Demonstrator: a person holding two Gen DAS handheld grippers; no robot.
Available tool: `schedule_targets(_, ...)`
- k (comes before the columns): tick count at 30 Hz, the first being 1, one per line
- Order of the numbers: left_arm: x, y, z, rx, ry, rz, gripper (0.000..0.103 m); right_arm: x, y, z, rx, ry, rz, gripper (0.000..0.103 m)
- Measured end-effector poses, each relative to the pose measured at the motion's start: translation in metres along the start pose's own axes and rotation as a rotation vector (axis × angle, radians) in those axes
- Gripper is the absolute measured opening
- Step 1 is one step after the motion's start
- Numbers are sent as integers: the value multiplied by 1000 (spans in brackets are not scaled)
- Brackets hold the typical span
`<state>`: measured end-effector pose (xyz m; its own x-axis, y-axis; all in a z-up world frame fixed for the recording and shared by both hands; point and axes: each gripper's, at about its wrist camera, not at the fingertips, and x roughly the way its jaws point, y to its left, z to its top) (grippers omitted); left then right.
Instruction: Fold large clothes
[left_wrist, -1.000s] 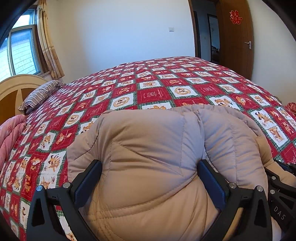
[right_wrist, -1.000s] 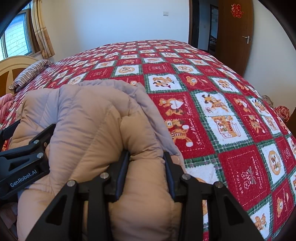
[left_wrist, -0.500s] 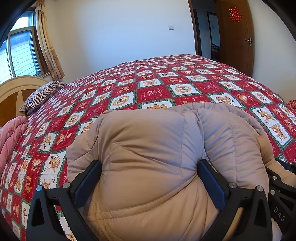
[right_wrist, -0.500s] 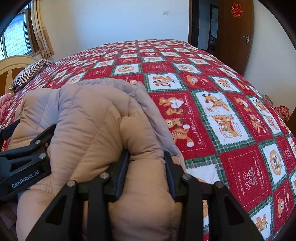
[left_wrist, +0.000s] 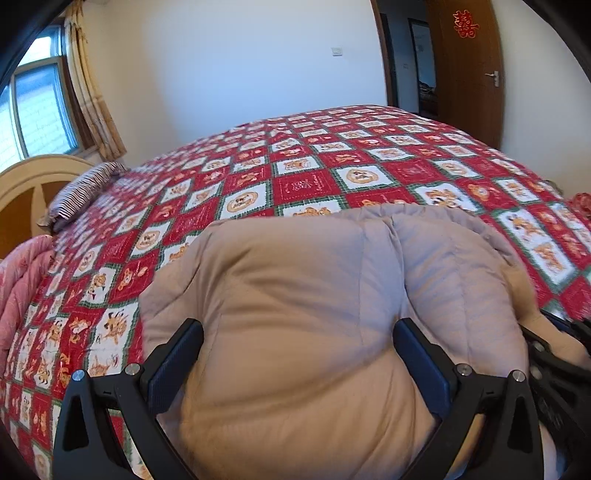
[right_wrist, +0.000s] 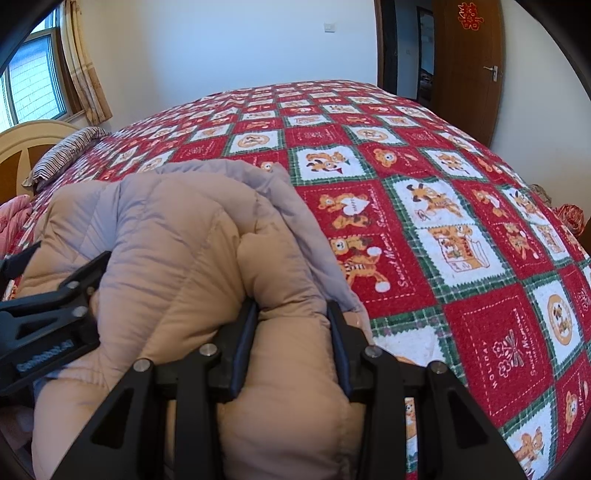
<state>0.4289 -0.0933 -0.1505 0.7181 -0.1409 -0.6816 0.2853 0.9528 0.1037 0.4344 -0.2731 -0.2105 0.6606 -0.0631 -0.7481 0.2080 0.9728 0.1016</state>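
Both grippers are working the same bundle — a puffy beige quilted coat (left_wrist: 295, 314) lying on the near part of the bed, on top of a red patchwork bedspread (left_wrist: 314, 184).

Left gripper (left_wrist: 297, 349): jaws are standing wide, and a fat bulge of the coat is filling the whole gap between them, pressing against both pads. Holding it by a broad bite. The coat is mounding up ahead of the fingertips; the bedspread is stretching away beyond it.

Right gripper (right_wrist: 291, 325): jaws are drawn much closer, pinching a narrow rolled fold of the coat (right_wrist: 192, 258) between the pads. The rest of the coat is spreading to its left, where the left gripper's black frame is showing (logo blurred). To its right — bare bedspread (right_wrist: 461, 221).

Far ahead and left of both: a striped pillow (left_wrist: 83, 190) is lying against a cream headboard (left_wrist: 26, 181).
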Motion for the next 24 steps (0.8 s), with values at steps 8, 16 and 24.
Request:
schedule_targets(8,-66,118,-55,-152,-16,-67,102,-46,-1,-4,-116,-123,-77,90)
schedule_targets(16,-43,127,-91,-319,79,-290,102,-38,-45,-12,34,-8,88,90)
schedule_targets(24,-34,117,-88,-313,73,-360,102,-15,-49,-27,162,78,329,70)
